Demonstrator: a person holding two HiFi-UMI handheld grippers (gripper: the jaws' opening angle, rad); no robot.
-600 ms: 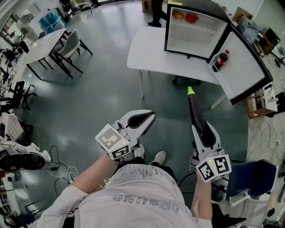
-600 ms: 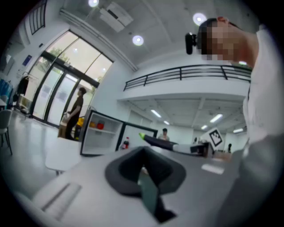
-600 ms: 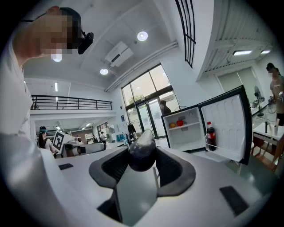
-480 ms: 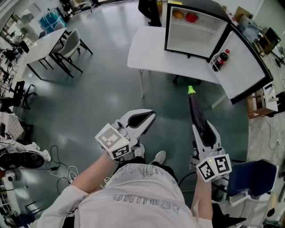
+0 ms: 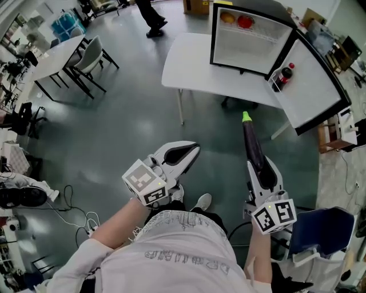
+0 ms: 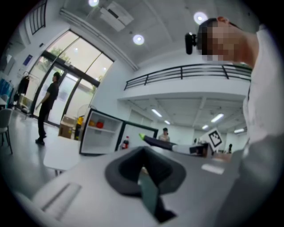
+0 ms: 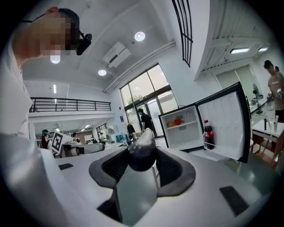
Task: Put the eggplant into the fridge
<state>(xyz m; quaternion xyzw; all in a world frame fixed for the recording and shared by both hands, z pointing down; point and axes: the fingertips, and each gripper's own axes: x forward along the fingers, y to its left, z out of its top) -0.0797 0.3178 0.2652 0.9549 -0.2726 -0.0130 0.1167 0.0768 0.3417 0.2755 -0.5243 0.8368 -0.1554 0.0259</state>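
The long dark-purple eggplant (image 5: 252,143) (image 7: 141,151) with a green stem sticks out forward from my right gripper (image 5: 257,164) (image 7: 143,165), which is shut on its thick end. It points toward the small black fridge (image 5: 245,50) (image 7: 181,131), which stands open on a white table (image 5: 191,64). The fridge door (image 5: 313,86) swings to the right and holds a cola bottle (image 5: 284,74). An orange fruit (image 5: 227,18) and a red one (image 5: 246,22) lie on the top shelf. My left gripper (image 5: 191,150) (image 6: 143,170) hangs lower left, shut and empty; the left gripper view shows the eggplant (image 6: 156,141) beyond it.
Grey floor lies between me and the table. A second white table with chairs (image 5: 60,57) stands far left. A blue chair (image 5: 320,229) is close by my right arm. Cables (image 5: 80,213) trail on the floor at lower left. A person (image 5: 150,14) walks at the far end.
The person at the far end has walked from beside the fridge toward the left. Both grippers and the eggplant hold their places.
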